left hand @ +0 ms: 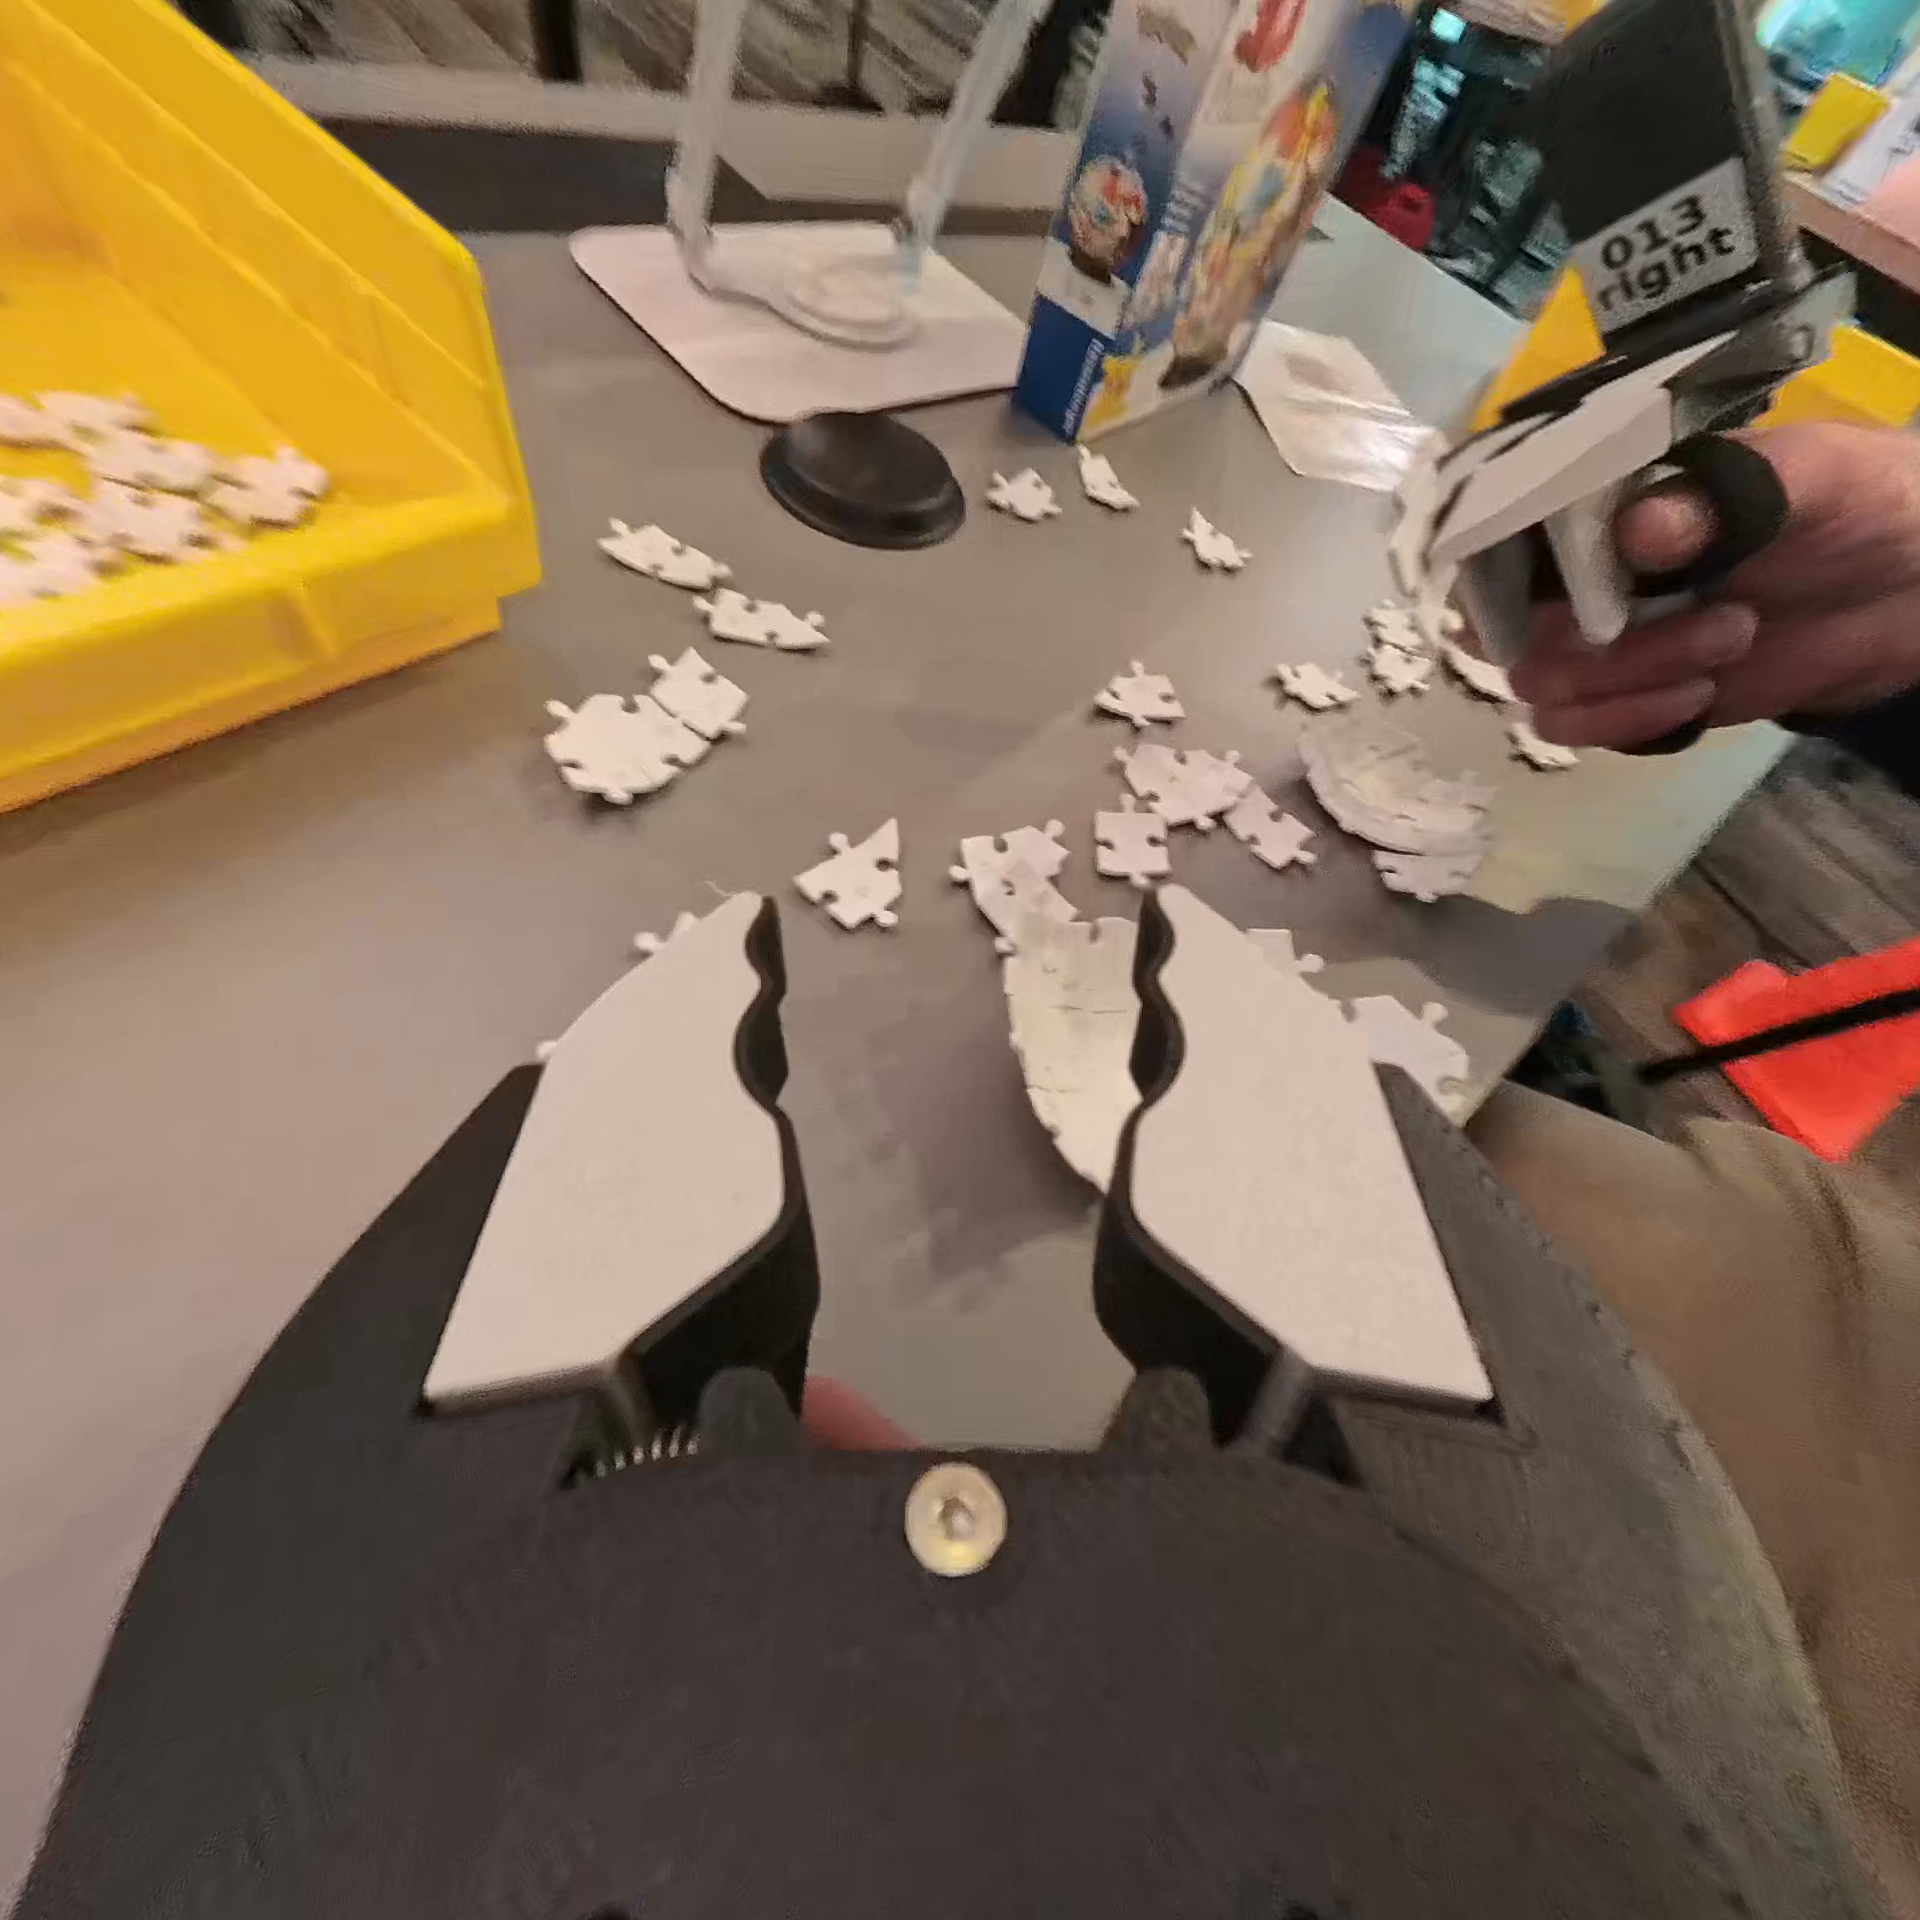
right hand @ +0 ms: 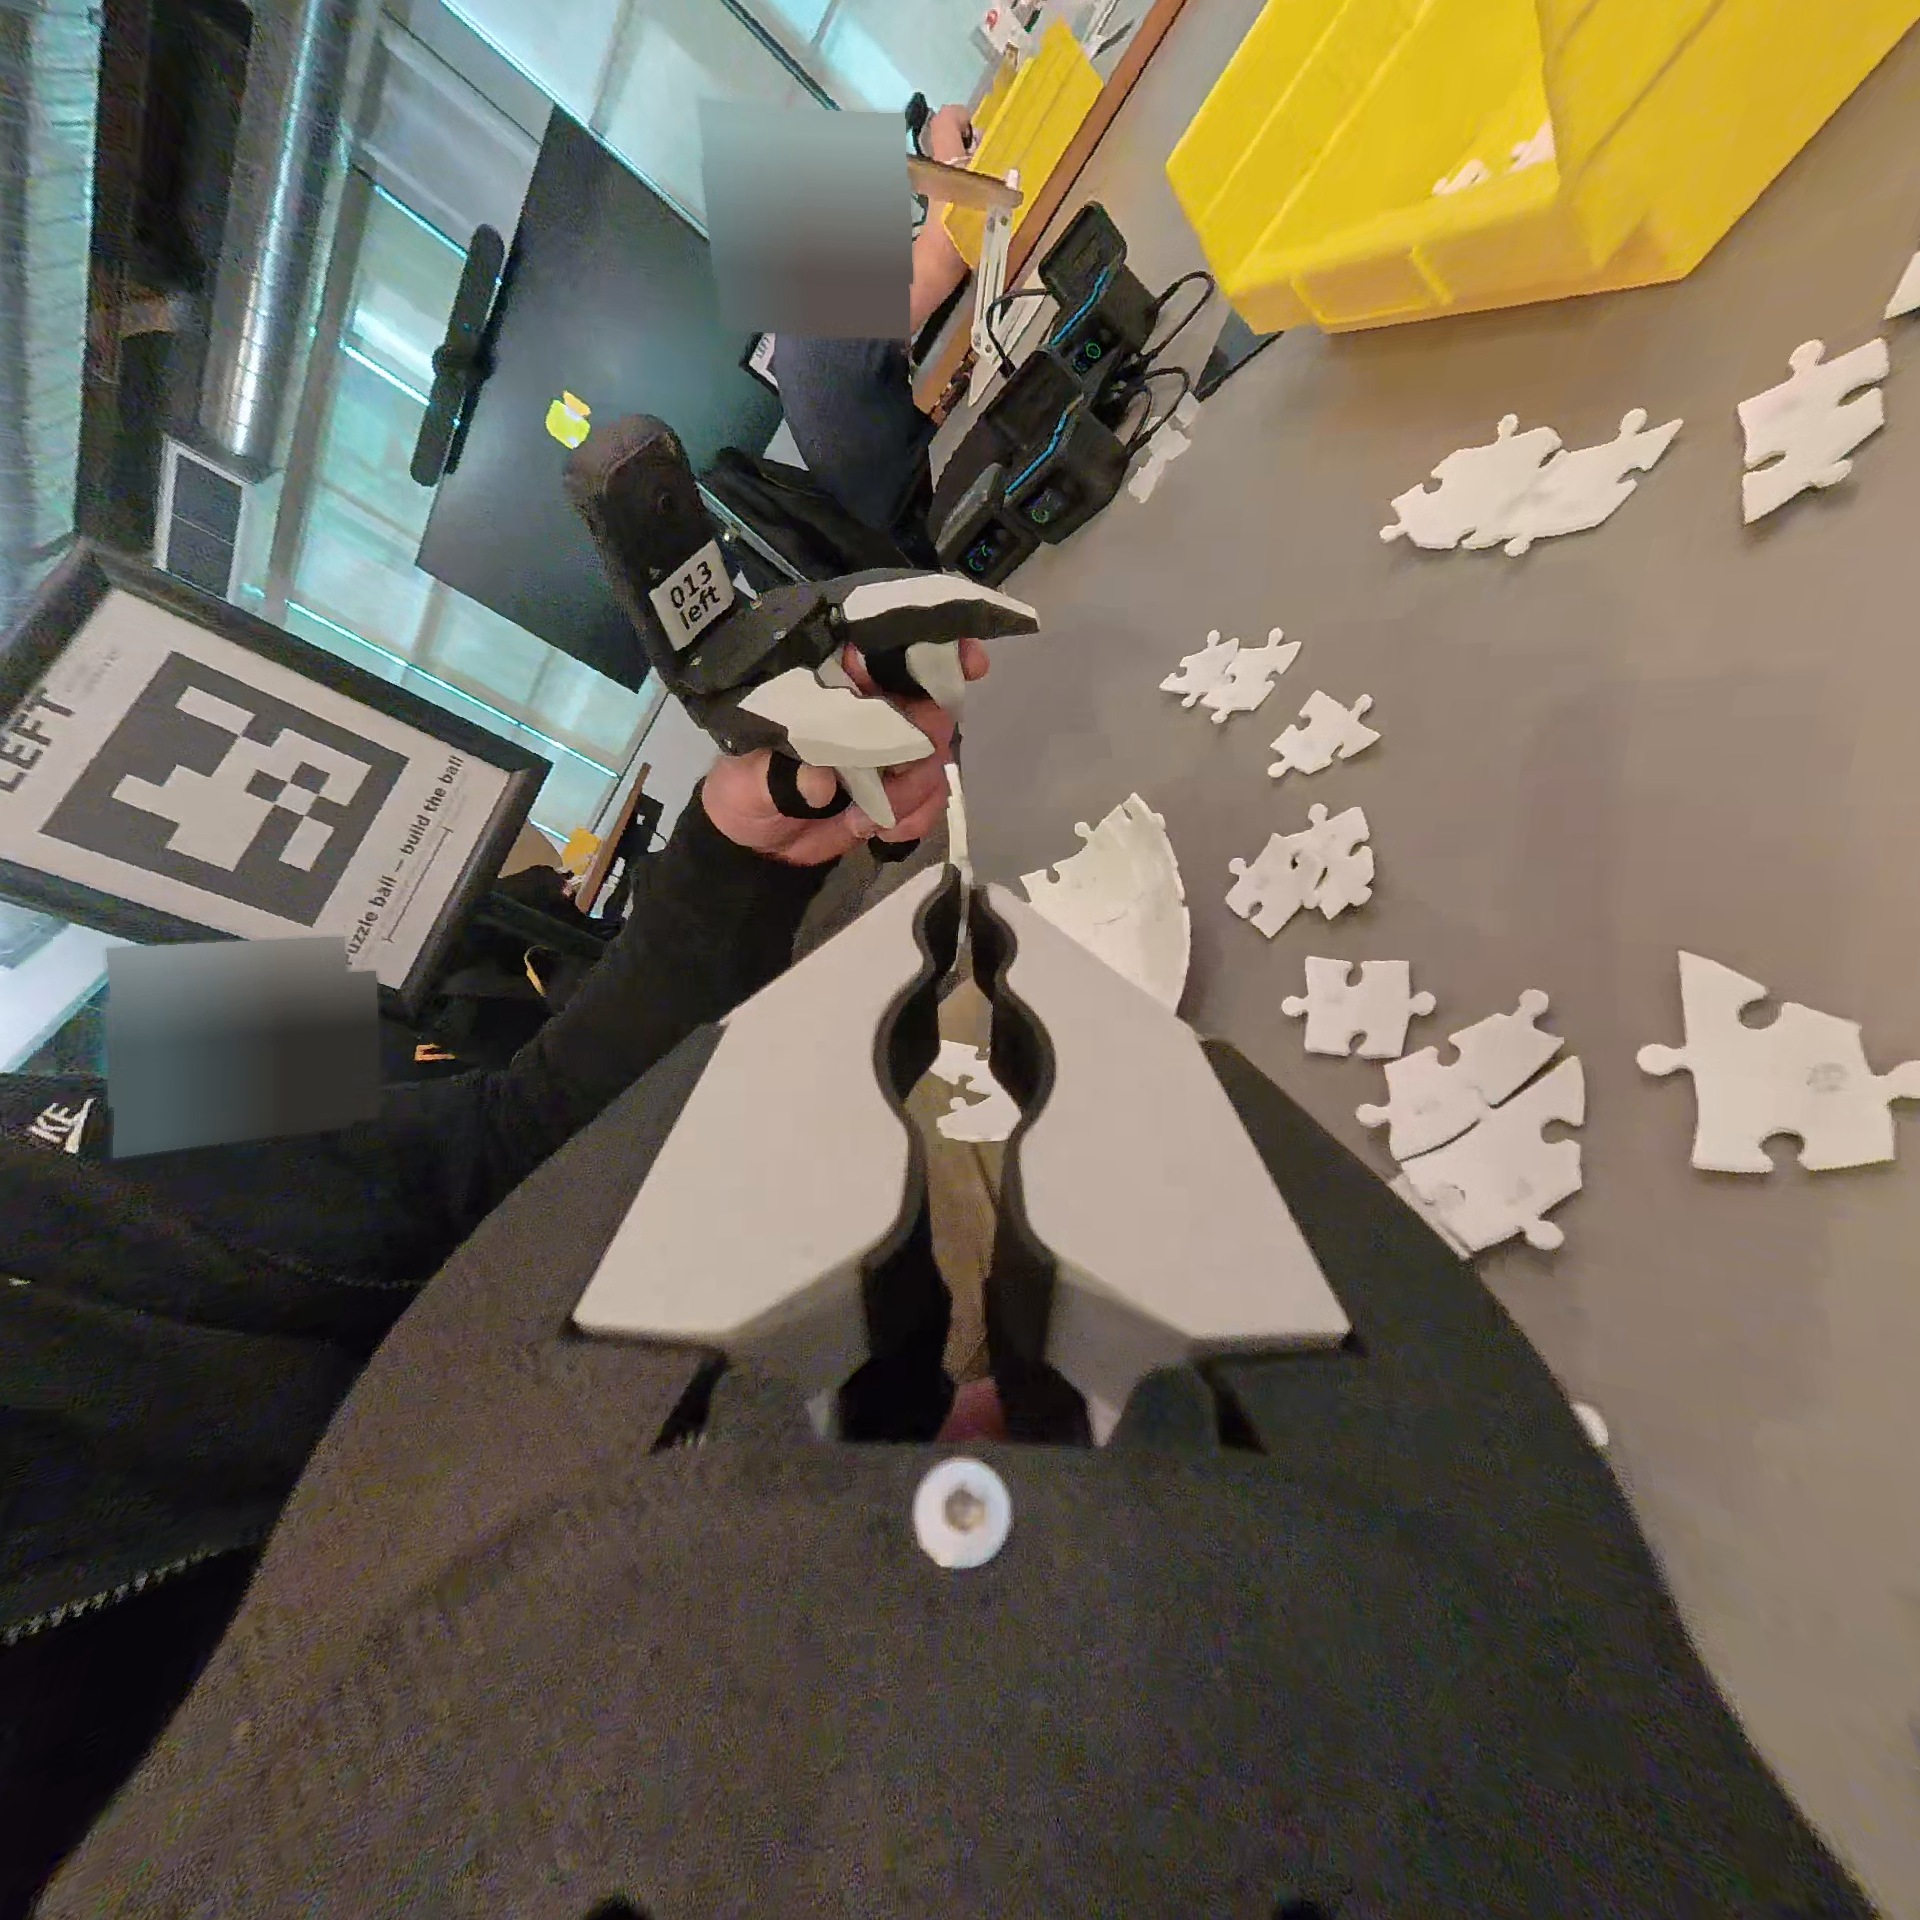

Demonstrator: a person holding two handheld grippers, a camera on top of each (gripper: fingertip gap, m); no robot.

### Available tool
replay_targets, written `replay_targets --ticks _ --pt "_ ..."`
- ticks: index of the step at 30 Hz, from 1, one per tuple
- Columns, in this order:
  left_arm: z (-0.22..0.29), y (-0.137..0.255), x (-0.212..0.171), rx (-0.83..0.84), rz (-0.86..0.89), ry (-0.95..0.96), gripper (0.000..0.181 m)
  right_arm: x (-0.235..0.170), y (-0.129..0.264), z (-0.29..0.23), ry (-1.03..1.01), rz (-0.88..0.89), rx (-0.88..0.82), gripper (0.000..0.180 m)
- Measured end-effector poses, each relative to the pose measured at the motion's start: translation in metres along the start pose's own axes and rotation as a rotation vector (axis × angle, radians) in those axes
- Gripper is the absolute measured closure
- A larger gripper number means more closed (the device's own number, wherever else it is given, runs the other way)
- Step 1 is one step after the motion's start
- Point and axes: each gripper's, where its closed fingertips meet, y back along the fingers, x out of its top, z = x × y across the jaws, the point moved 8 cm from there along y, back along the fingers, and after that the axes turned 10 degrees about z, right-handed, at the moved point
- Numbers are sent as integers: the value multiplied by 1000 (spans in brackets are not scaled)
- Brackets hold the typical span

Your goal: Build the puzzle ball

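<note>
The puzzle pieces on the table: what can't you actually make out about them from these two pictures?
- Printed sides: in both views the loose pieces lie white side up.
- Piece in the right gripper: right wrist view shows only its thin edge.
- Pieces in the yellow bin: blurred and cut off by the left wrist view's left edge.
- Curved assembled section: partly hidden behind a left gripper finger.

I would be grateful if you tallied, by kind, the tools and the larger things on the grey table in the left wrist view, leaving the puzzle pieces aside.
Tools: 2, the left tool and the right tool
Yellow bin: 1
Puzzle box: 1
Black oval stand: 1
Clear holder on white base: 1
Paper sheet: 1
Total: 7
</note>
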Motion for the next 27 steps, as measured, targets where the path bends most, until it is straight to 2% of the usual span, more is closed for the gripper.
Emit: replay_targets --ticks 6,8,11,14,18,23,27 --pt "-2 -11 1 -3 -150 -24 122 2 9 -15 -35 27 -14 180" --pt "3 -15 1 -55 -195 -2 121 0 13 -17 -47 39 -15 180" --pt "8 -11 -5 -31 -240 -24 120 -16 11 -11 14 -83 -102 180" --pt "15 -7 -26 -27 -277 -6 120 -30 7 7 125 -247 -260 180" --pt "15 -9 -55 -2 -317 21 119 -45 -7 21 193 -406 -336 180" --pt "14 -19 -62 -55 -307 112 121 -45 -16 34 222 -475 -375 180" --pt "7 -24 -51 -66 -296 129 126 -45 -19 36 186 -488 -348 180"
